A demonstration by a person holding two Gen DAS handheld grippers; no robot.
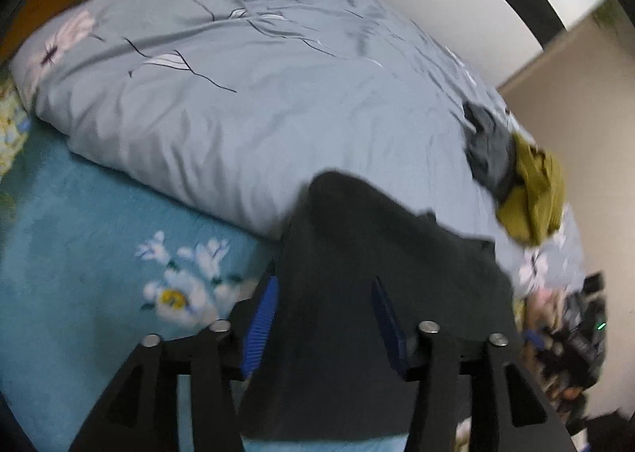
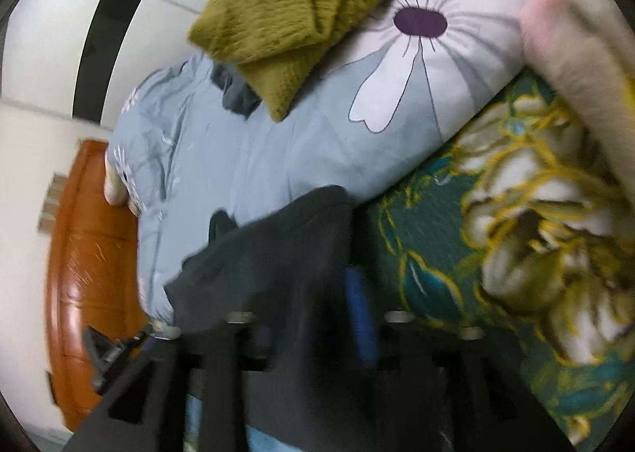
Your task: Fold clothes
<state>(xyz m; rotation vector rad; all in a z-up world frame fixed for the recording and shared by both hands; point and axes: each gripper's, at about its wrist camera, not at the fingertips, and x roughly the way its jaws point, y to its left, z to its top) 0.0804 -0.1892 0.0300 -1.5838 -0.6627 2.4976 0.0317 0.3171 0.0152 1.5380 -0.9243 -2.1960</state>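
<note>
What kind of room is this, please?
Most likely a bedroom: a bed with a grey-blue floral duvet, a wooden headboard, and clothes on the bed, such as an olive sweater.

The left gripper [image 1: 323,317] has a matte black angular frame with triangular cut-outs; four round silver pins top its posts; its fingers [image 1: 260,327] carry ribbed blue pads; the right gripper [image 2: 317,317] has the same black frame, silver pins, and a blurred blue pad.
</note>
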